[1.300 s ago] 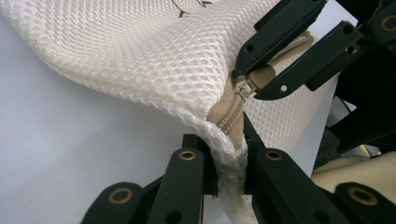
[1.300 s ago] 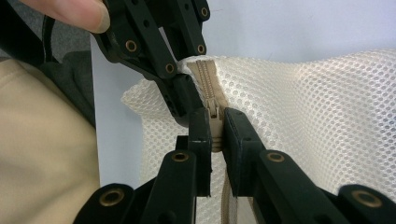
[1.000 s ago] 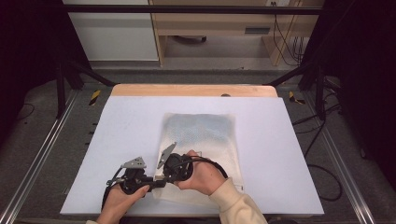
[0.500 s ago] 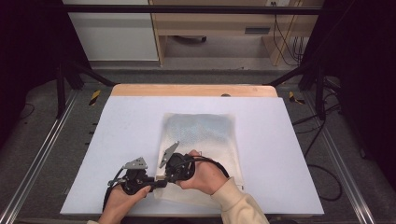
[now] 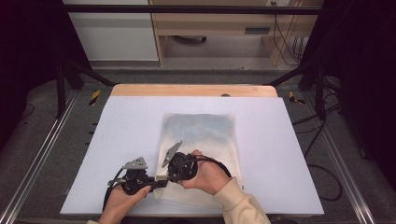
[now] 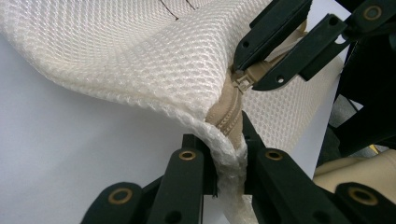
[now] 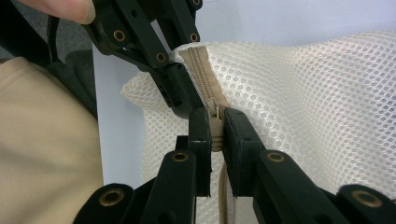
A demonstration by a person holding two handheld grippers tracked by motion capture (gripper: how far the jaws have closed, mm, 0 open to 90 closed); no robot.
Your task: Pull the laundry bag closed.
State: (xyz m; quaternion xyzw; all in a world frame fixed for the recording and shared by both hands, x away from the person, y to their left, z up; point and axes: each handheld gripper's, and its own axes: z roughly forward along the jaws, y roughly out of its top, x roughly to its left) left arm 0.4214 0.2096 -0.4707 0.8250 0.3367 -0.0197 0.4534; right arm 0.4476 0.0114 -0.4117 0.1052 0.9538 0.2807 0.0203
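Zipper pull (image 7: 215, 127) pinched in my right tongs (image 7: 214, 140); left tongs (image 6: 227, 158) clamp mesh bag's (image 5: 201, 135) corner. Next: steady pull along the teeth, away from left tongs.

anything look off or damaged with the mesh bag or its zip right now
Nothing stands out as damaged. The mesh bag lies flat on the table, except its near corner, lifted and bunched where the left claw pinches the end by the zip. The right claw grips the zip pull; the teeth look even.
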